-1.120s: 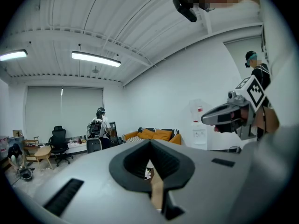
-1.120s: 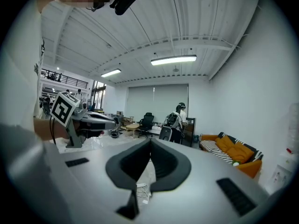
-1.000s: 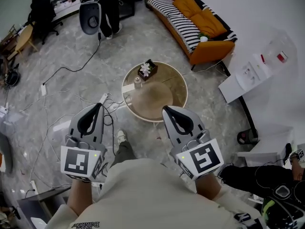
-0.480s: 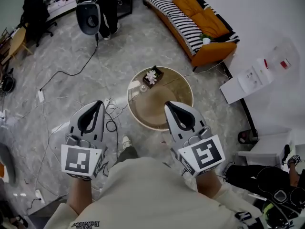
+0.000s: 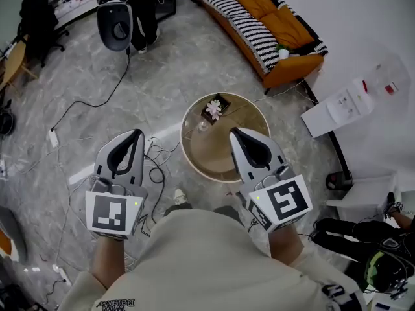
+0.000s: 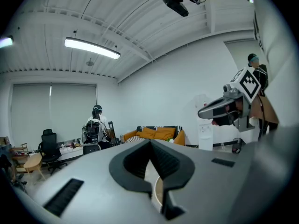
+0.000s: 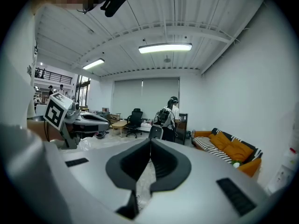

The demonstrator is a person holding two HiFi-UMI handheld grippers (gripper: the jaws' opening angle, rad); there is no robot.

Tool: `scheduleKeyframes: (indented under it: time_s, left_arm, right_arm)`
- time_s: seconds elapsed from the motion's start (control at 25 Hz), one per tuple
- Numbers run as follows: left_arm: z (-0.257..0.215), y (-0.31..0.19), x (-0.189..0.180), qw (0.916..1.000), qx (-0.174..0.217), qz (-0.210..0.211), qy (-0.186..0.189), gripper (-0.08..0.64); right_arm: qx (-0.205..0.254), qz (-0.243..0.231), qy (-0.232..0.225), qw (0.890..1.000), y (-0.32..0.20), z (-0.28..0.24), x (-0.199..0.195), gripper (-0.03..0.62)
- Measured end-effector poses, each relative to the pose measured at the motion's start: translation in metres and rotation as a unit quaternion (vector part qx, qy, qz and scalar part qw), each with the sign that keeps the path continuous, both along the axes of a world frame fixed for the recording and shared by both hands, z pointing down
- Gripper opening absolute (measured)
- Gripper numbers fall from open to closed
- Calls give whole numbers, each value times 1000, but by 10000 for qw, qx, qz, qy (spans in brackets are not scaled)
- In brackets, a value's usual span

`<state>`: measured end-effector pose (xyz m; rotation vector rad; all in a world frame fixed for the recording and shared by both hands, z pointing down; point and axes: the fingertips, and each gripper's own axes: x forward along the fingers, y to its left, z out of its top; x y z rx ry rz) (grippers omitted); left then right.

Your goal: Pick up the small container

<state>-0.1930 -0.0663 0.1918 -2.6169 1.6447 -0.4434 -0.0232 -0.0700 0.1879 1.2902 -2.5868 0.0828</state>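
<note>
A small clear container (image 5: 203, 126) stands on the round tan table (image 5: 217, 153), next to a dark box of flowers (image 5: 214, 109). My right gripper (image 5: 235, 132) hangs over the table's right half, short of the container, jaws together and empty. My left gripper (image 5: 137, 133) is off the table's left side above the floor, jaws likewise together with nothing in them. In the left gripper view the left gripper's (image 6: 150, 141) tips meet, and the right gripper (image 6: 229, 111) shows at the right. The right gripper's (image 7: 150, 141) tips also meet in its own view.
An orange sofa (image 5: 272, 18) with striped cushions stands at the back. An office chair (image 5: 113, 24) and a standing person (image 5: 139, 5) are at the back left. Cables (image 5: 155, 164) trail on the floor left of the table. A white dispenser (image 5: 347, 105) stands at the right wall.
Both grippers have been carried forward together, and the round table now lies nearer, with the right gripper's tip over it. The jaws have stayed together.
</note>
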Motion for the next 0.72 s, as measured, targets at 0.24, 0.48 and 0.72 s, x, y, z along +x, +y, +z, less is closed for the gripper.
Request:
scheduleKeyframes:
  time_s: [0.24,0.48,0.72]
  left_arm:
    - [4,-27,-17,10000,-39,-37,-12,6]
    - [6,-46,-4,9998,-70,117,138,6]
    - [17,-71,9,9999,-11,69,134,6]
  right_arm:
    - [-84,117,90,9999,-27,6,-11,-3]
    - [-90,126,23,9999,-53,7,-9,-3]
    - [-158,46,-280,9995,-80,15,9,-3]
